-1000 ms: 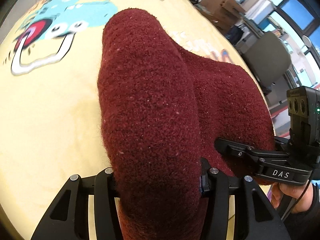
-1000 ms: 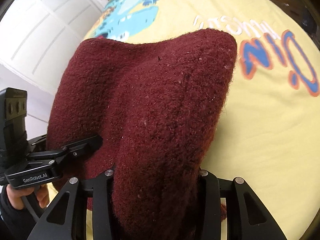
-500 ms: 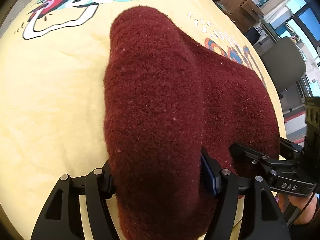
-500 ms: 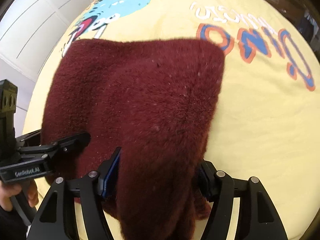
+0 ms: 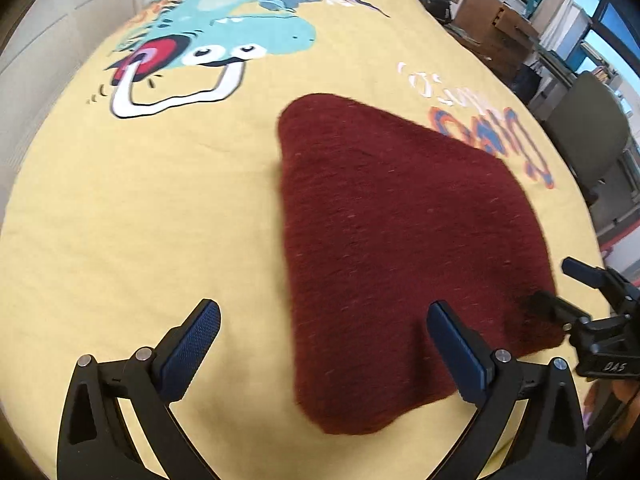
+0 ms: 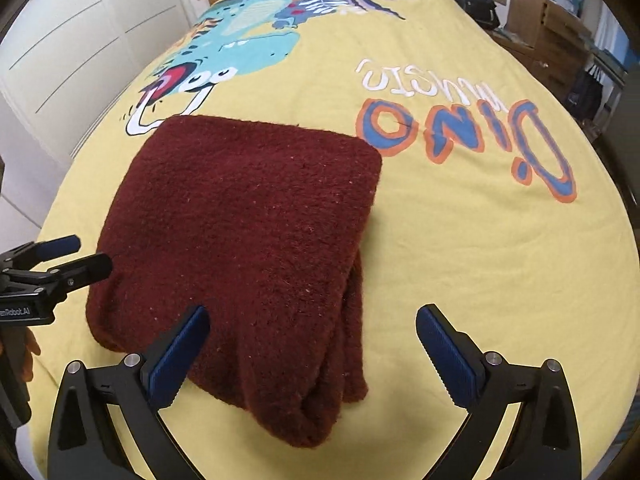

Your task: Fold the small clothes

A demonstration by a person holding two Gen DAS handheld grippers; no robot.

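Yellow dinosaur bedsheet [image 6: 460, 240] carries folded maroon fleece [image 6: 248, 232]: soft, light, thick; grasp near corners. Left gripper [image 5: 324, 344] and right gripper [image 6: 312, 340] released.

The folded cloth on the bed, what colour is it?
Dark maroon folded cloth, plain and fuzzy; clearest in the right wrist view.

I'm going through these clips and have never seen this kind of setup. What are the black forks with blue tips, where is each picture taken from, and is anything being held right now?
Each fork is a hand-held two-finger gripper; a person carries one in each hand, and a fisheye camera on each looks forward along its fingers. In the left wrist view the left gripper fills the bottom edge, and the right gripper shows at the right edge. The right wrist view mirrors that. Both grippers are open and hold nothing. A folded dark red fleece garment lies on a yellow bedspread printed with a cartoon dinosaur. A chair stands beside the bed.
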